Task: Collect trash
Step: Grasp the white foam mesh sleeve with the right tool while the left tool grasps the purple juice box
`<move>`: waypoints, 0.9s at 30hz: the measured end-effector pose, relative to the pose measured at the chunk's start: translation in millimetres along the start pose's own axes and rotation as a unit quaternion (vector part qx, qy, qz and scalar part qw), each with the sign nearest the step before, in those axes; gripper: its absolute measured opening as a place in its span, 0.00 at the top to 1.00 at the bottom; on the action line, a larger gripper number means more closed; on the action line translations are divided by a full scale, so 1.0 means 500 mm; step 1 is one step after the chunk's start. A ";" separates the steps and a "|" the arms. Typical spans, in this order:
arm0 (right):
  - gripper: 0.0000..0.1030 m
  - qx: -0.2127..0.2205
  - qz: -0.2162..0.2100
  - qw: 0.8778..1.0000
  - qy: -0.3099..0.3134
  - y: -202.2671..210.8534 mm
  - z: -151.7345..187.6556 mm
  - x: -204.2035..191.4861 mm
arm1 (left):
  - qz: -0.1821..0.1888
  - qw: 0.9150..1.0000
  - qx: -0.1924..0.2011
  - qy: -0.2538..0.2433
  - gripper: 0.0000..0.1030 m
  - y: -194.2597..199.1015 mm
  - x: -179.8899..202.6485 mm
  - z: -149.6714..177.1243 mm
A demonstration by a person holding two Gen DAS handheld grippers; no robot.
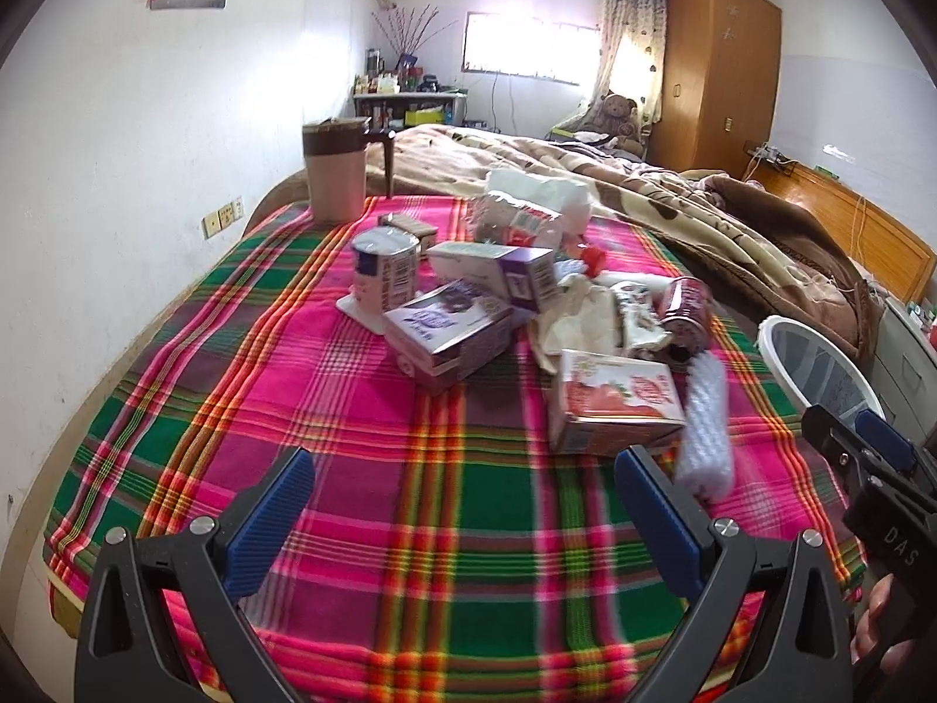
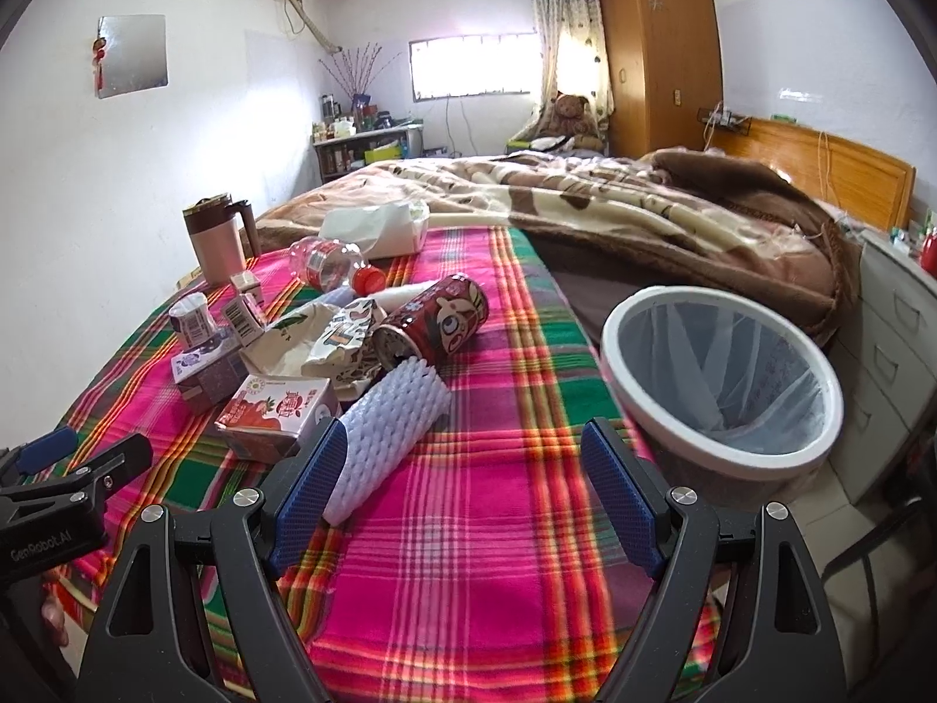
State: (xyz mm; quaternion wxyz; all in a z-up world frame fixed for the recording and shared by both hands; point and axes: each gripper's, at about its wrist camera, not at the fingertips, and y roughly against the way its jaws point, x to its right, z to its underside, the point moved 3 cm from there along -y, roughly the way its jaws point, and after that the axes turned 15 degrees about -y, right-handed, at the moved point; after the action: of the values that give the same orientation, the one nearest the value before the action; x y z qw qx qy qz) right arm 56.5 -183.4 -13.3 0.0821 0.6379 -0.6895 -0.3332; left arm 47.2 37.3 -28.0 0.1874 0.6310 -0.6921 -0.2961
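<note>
The bin (image 1: 820,369) was cut off behind the right gripper (image 1: 861,439) in the left wrist view. The foam sleeve (image 1: 705,427) blurred. Print on the cartons (image 2: 205,375) stayed unreadable.

The right gripper (image 2: 462,498) hangs over a plaid blanket (image 2: 468,527) with its blue-padded jaws spread wide and nothing between them. A white foam sleeve (image 2: 386,439) lies just beside its left finger, next to a red strawberry carton (image 2: 275,410). Behind these sit a red can (image 2: 433,316) on its side, crumpled wrappers (image 2: 328,340), purple boxes (image 2: 205,375) and a clear bottle (image 2: 328,263). A white-rimmed bin (image 2: 720,457) with a liner stands at the bed's right edge. The left gripper (image 2: 64,468) shows at the left border.
</note>
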 end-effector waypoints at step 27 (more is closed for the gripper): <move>0.37 -0.089 -0.005 0.995 -0.039 -0.133 0.005 -0.043 | 0.057 0.996 -0.035 -0.063 0.00 -0.167 -0.082 -0.099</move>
State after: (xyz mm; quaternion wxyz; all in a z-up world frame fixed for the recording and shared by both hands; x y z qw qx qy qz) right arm 113.9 -159.9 -45.9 0.1099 0.6180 -0.6567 -0.4181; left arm 147.7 66.6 -40.1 0.1815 0.5634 -0.7271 -0.3480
